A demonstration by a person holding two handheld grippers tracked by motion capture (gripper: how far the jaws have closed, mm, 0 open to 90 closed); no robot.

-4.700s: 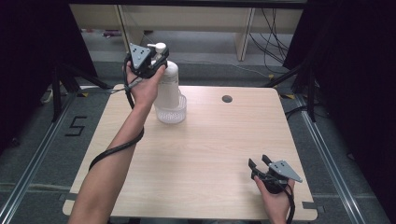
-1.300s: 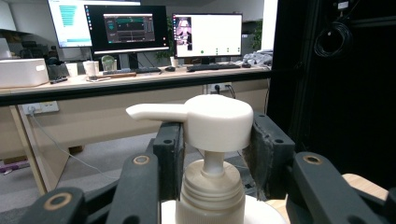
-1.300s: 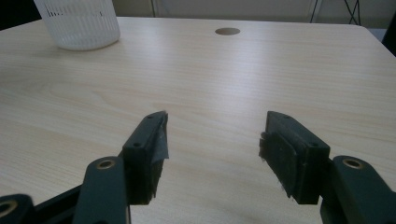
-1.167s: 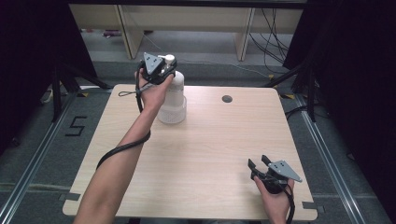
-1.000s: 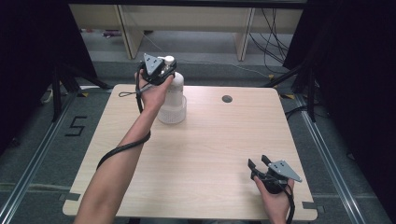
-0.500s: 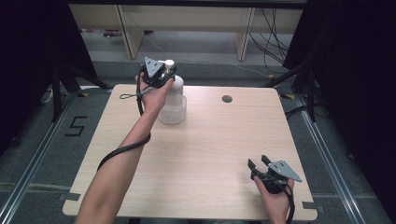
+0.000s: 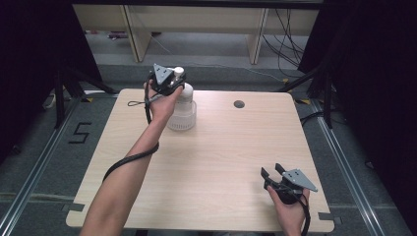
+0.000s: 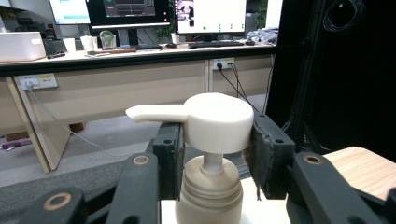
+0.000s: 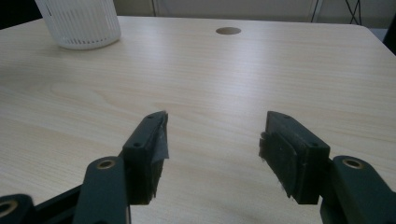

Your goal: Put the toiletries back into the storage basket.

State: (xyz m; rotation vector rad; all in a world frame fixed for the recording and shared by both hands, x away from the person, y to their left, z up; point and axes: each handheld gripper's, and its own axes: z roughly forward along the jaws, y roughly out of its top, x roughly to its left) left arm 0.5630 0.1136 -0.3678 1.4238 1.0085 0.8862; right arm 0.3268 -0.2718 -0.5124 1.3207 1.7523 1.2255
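High view | left tongs clamp pump bottle head | right tongs open | table hole apart

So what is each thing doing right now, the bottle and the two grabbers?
Pump bottle: upright on the table, near its far edge.
Pump head: on the bottle, spout pointing left in the left gripper view.
Left gripper: jaws on both sides of the pump head, shut on it.
Right gripper: open, nothing between its jaws, low over the table.
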